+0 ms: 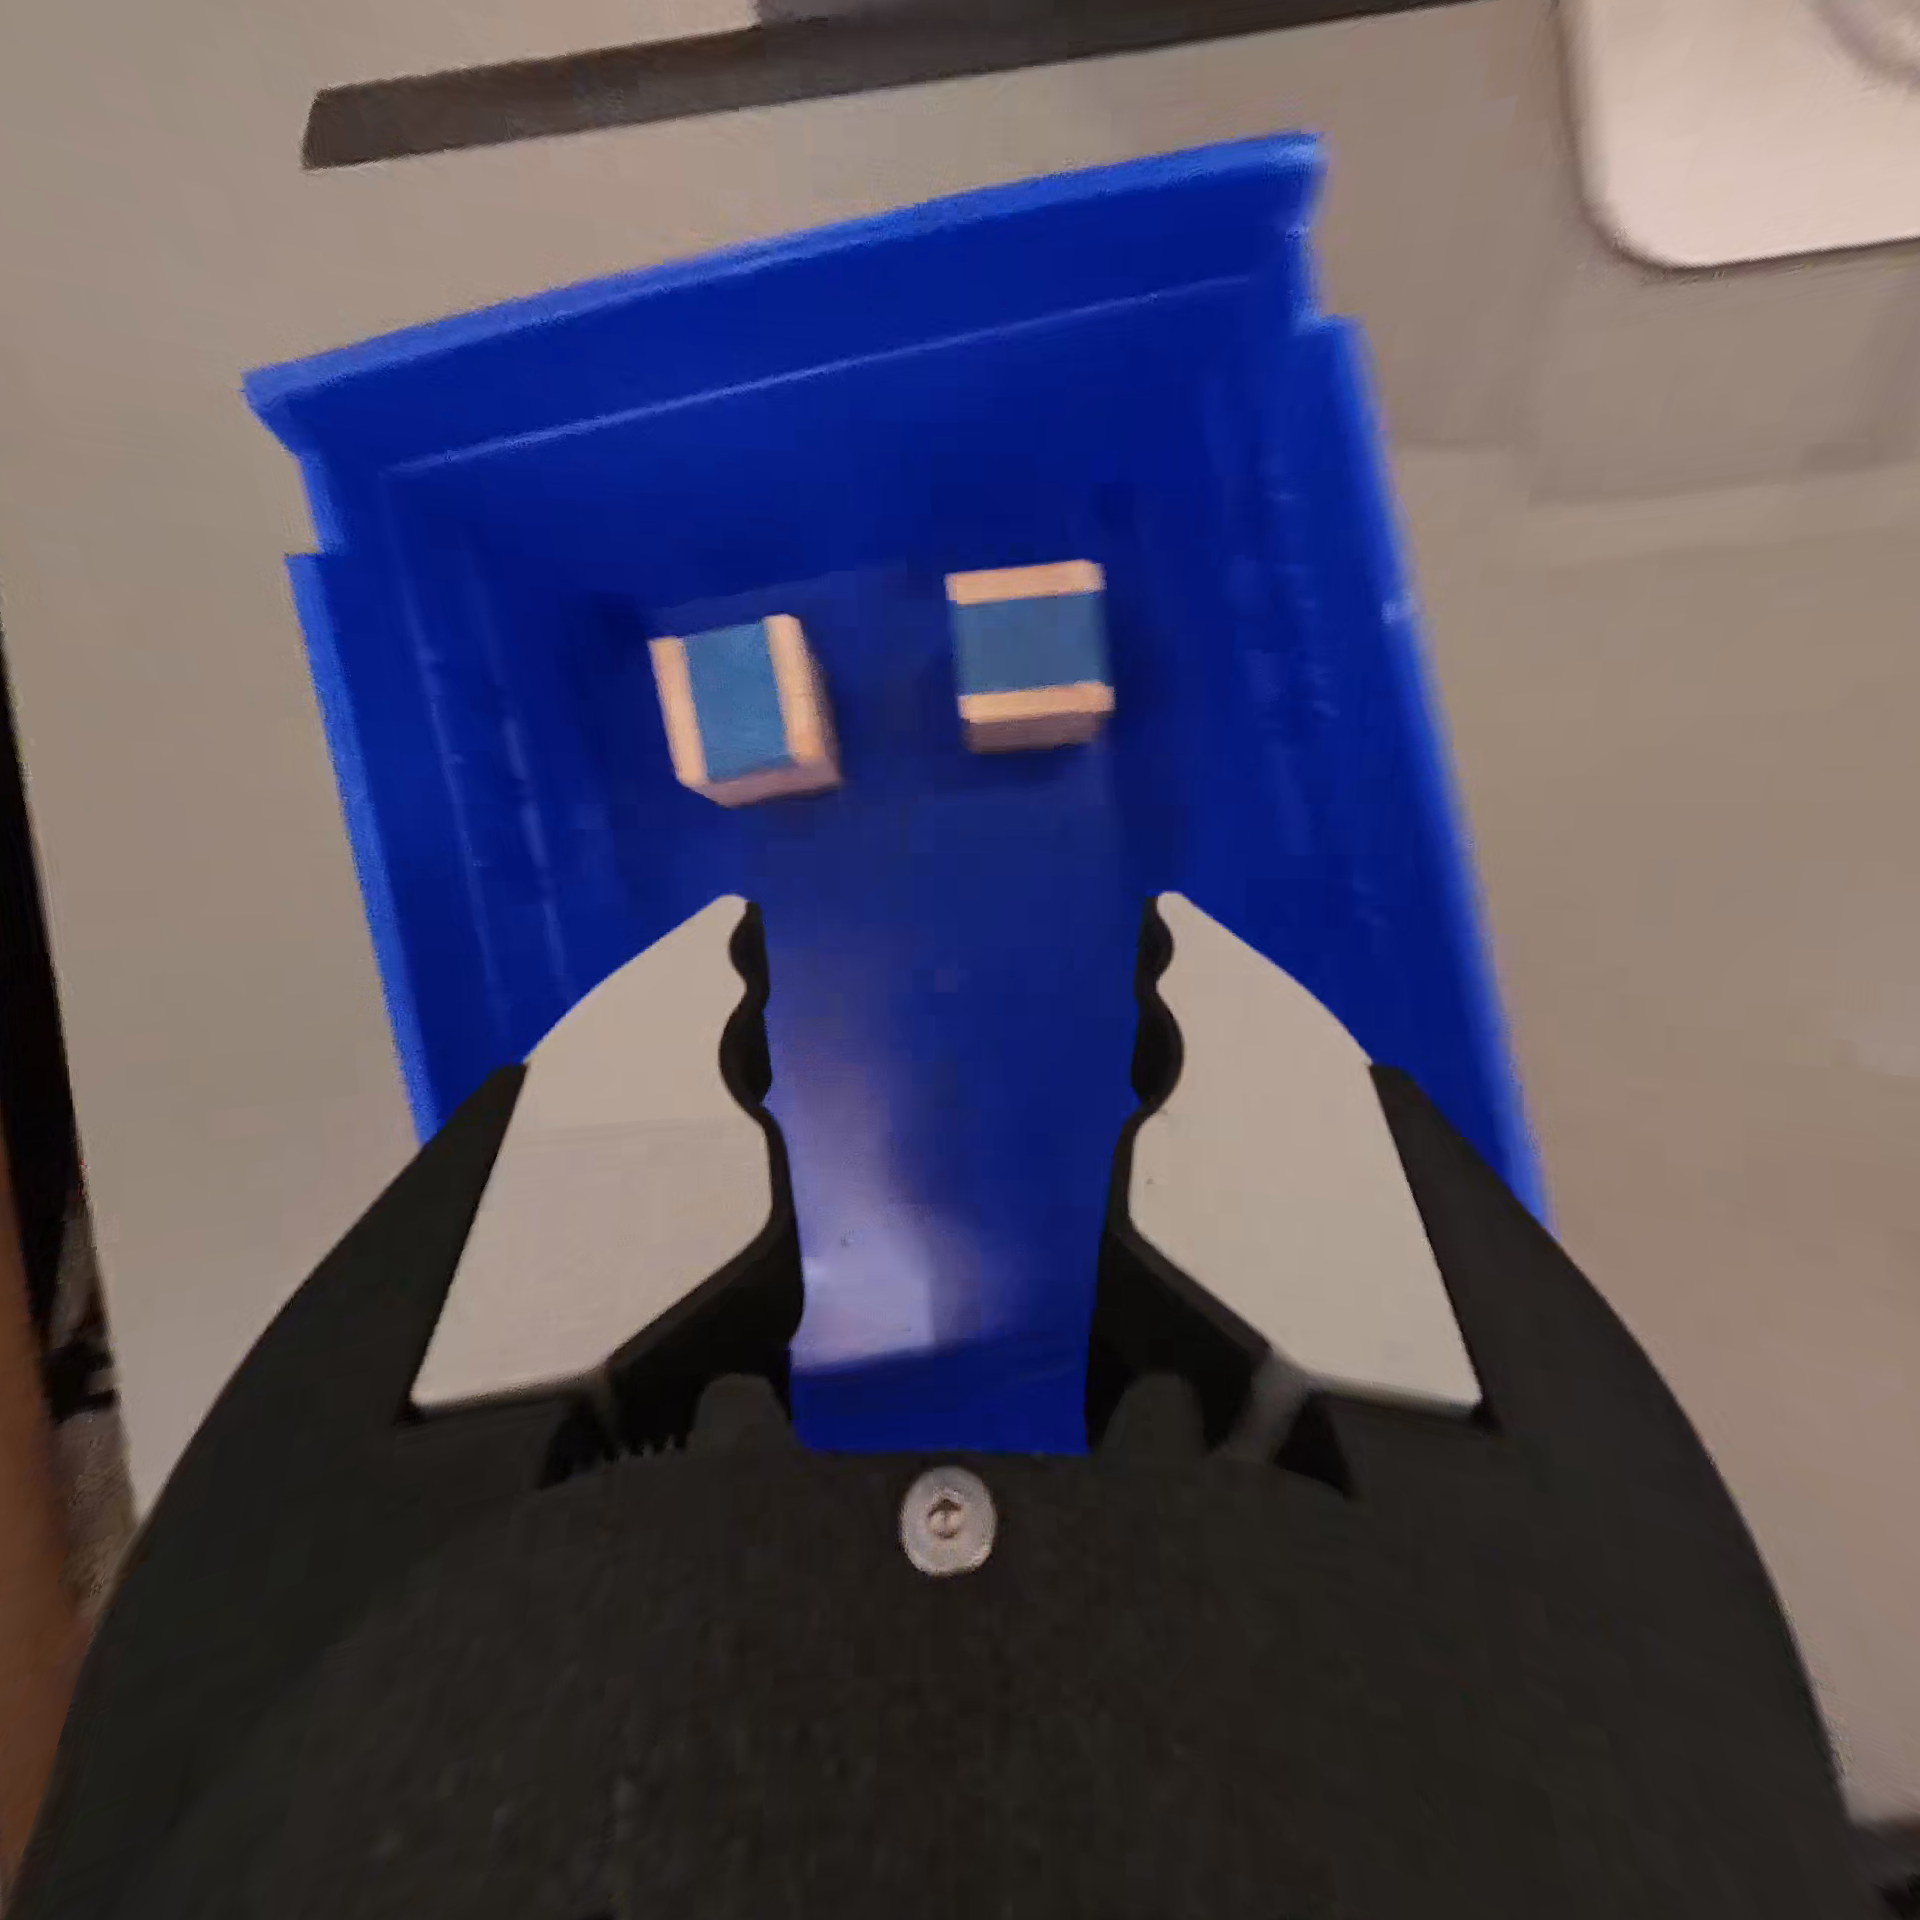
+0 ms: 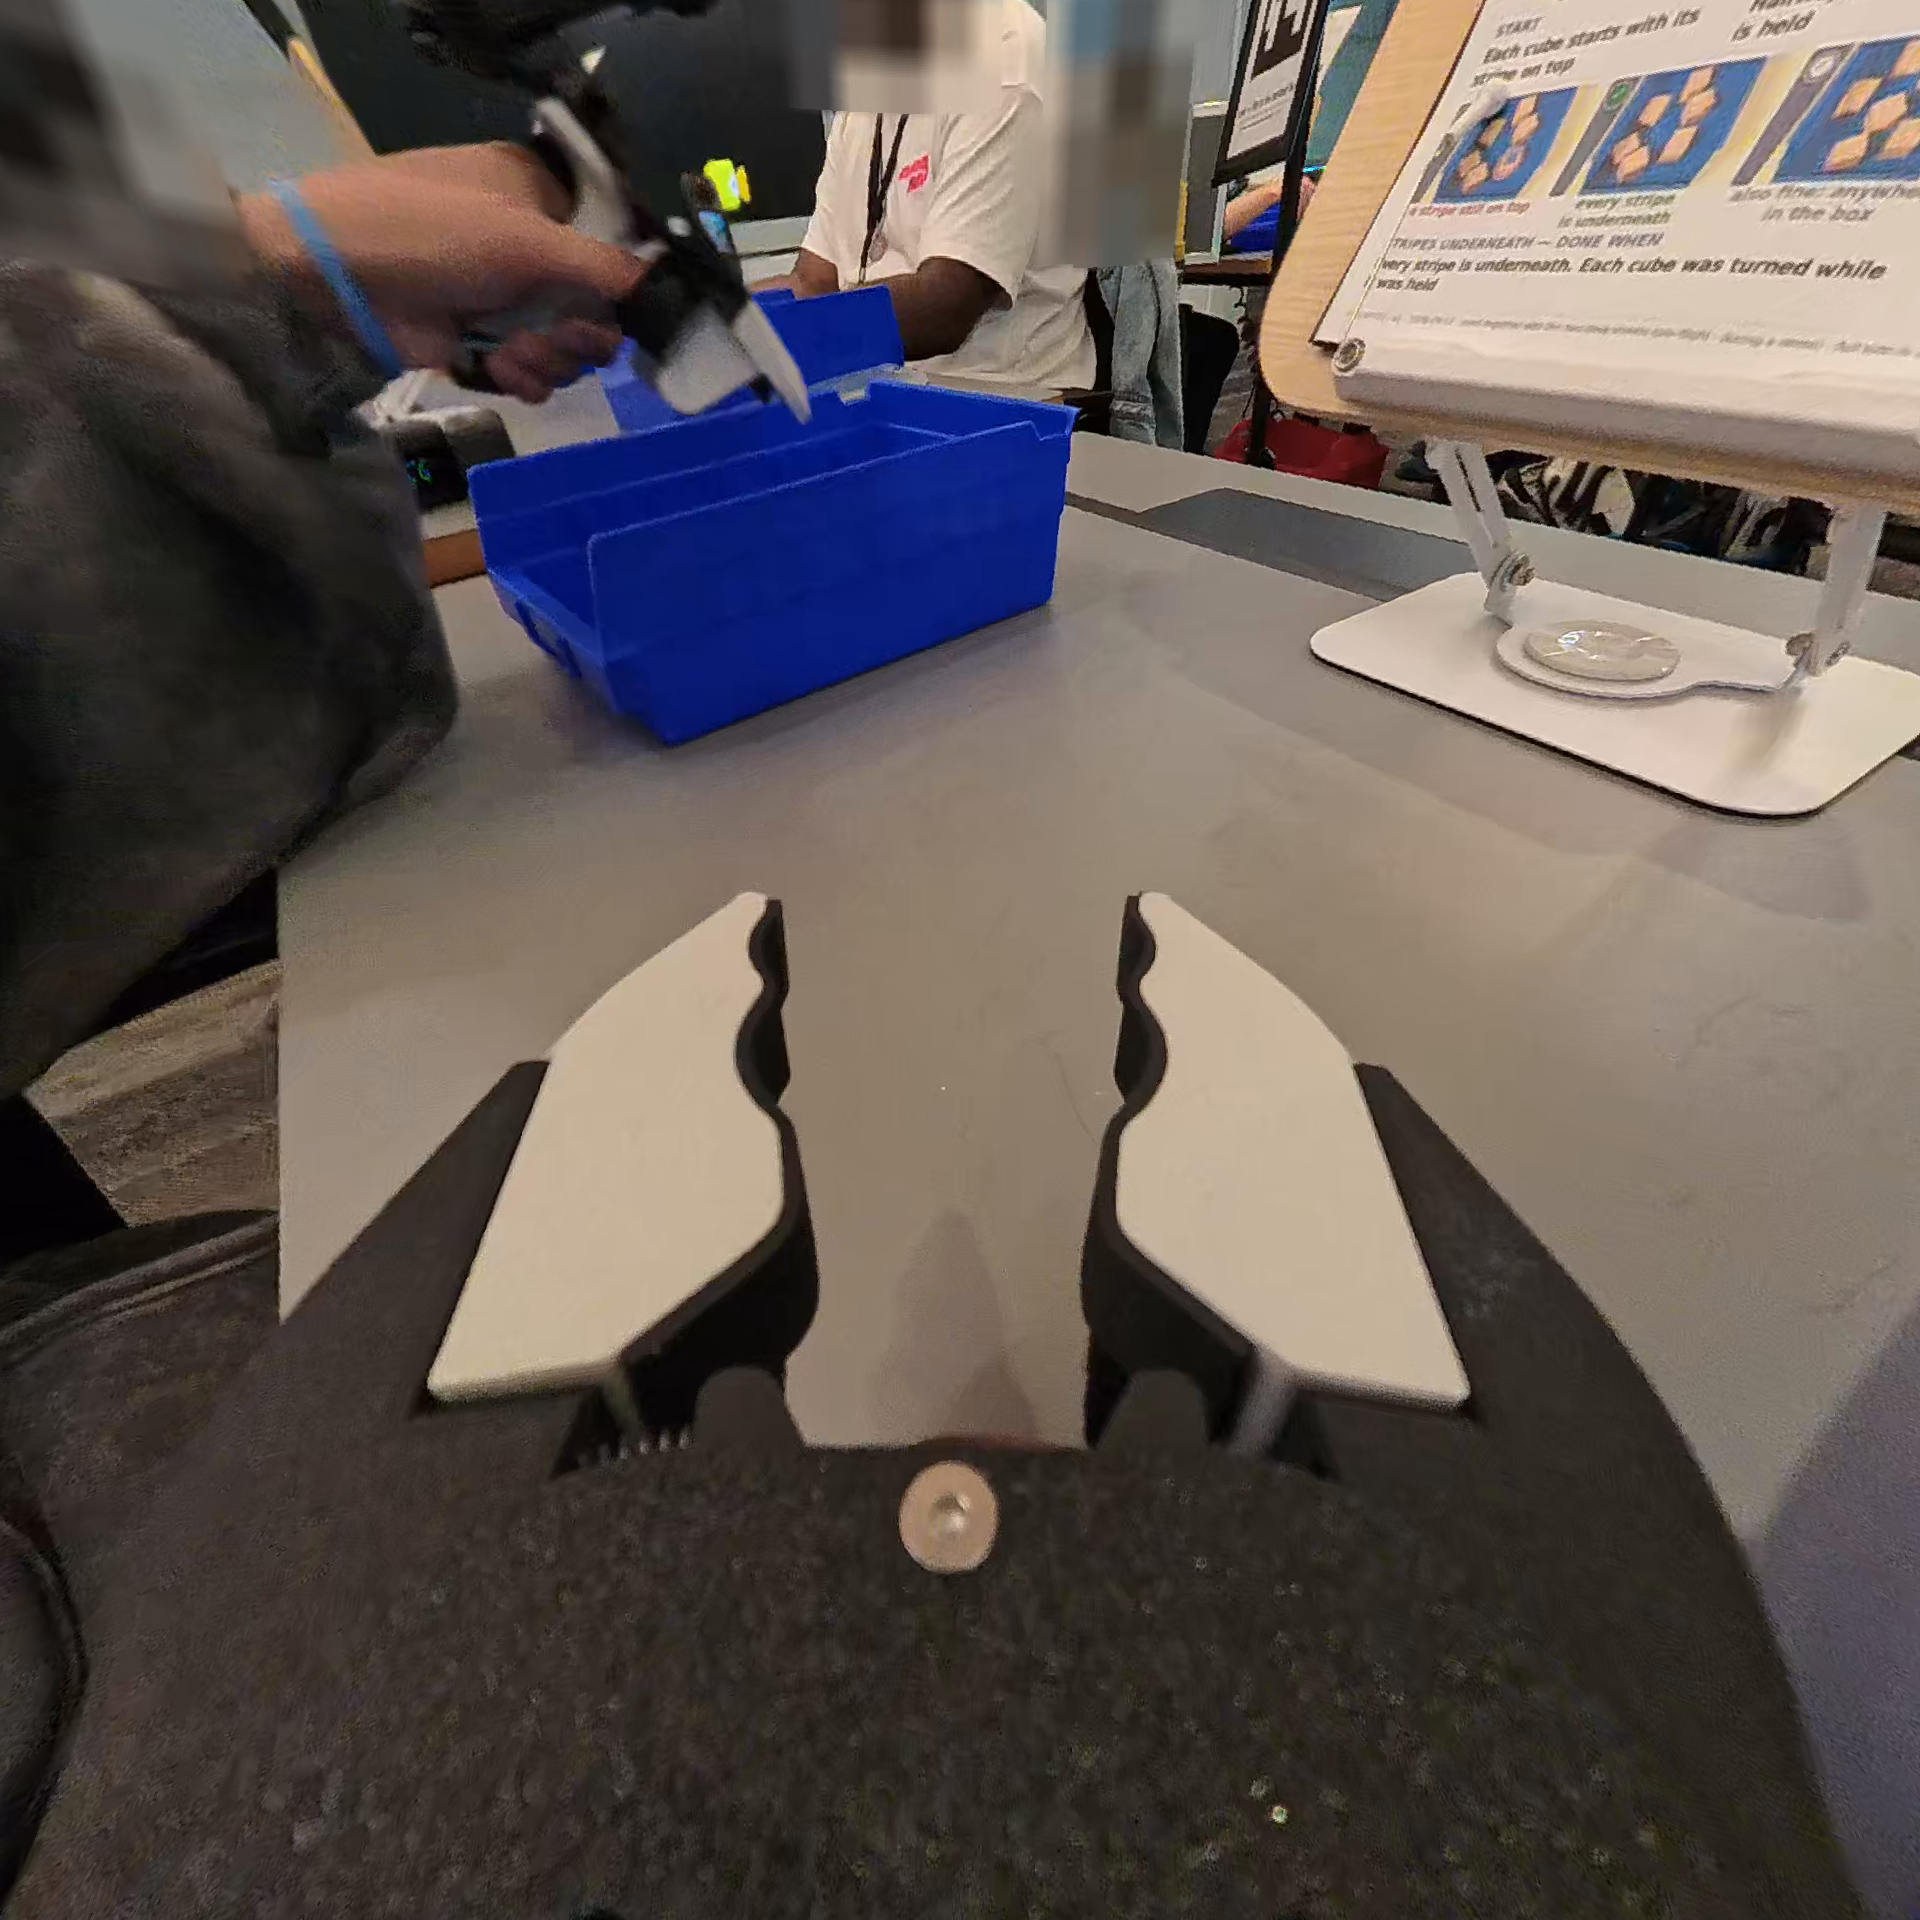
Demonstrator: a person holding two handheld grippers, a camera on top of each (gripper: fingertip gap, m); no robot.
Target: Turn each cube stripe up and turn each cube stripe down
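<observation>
Two wooden cubes lie in a blue bin [image 1: 1351, 727], each with a blue stripe facing up. The left cube [image 1: 743, 712] has its stripe running front to back, the right cube [image 1: 1029, 655] has it running side to side. My left gripper [image 1: 948, 914] is open and empty, held above the bin, nearer than the cubes. My right gripper [image 2: 948, 909] is open and empty, low over the grey table [image 2: 1143, 810], well short of the bin [image 2: 831, 603]. The left gripper [image 2: 727, 343] also shows there, over the bin. The cubes are hidden in the right wrist view.
A white stand [image 2: 1621, 675] holding an instruction sheet [image 2: 1662, 208] is at the right of the table; its base shows in the left wrist view [image 1: 1745, 135]. A dark strip [image 1: 831, 94] runs beyond the bin. A seated person in a white shirt [image 2: 966, 229] is behind it.
</observation>
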